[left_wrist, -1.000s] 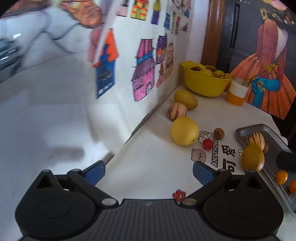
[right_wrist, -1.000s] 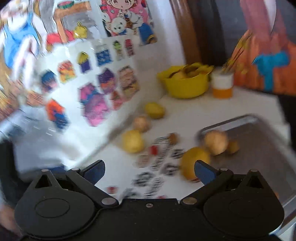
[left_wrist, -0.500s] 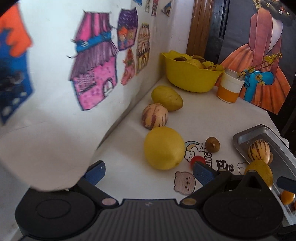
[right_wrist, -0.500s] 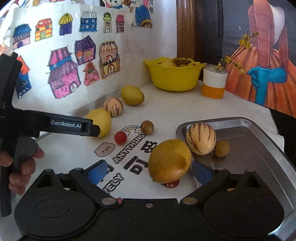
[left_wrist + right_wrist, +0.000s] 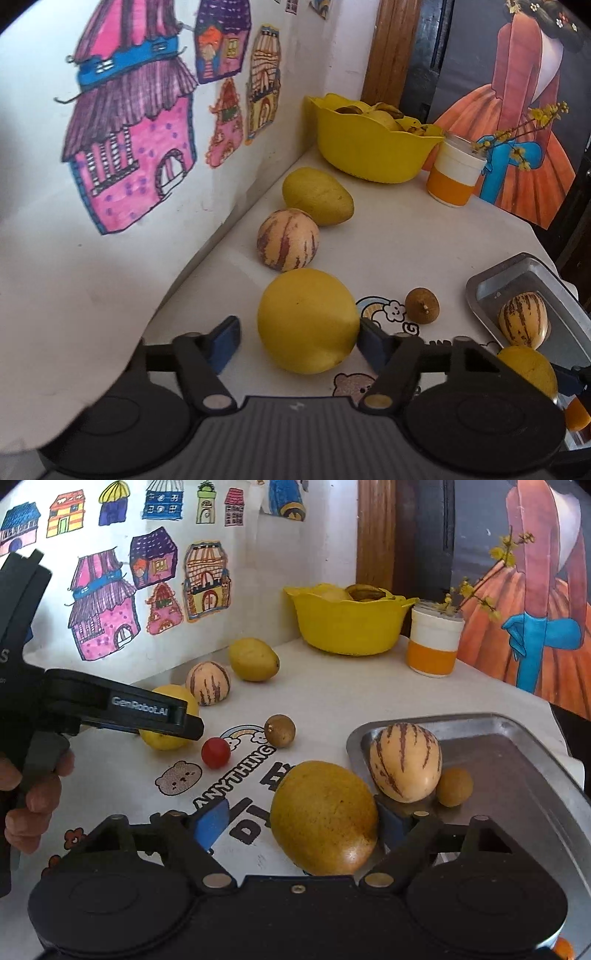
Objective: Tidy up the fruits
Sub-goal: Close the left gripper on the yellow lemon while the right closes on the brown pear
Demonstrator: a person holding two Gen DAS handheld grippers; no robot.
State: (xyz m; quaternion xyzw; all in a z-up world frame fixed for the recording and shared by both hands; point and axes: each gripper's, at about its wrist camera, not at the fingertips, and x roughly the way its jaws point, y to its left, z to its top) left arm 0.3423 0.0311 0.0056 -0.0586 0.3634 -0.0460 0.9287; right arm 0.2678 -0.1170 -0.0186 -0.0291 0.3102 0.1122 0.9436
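Left claw (image 5: 297, 336): matte black body, ribbed grey panel, two round housings, blue finger pads (image 5: 225, 341), brass-coloured pivot screws. Right claw (image 5: 295, 821): same build, smooth black panel. White "GenRobot.AI" lettering on left unit's arm.

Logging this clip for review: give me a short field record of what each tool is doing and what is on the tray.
left tool: open, straddling the round yellow fruit
right tool: open, around the mango, right pad touching
tray: striped melon and small brown fruit
loose on table: cherry tomato, brown fruit, striped fruit, oval yellow fruit
bowl: holds fruit
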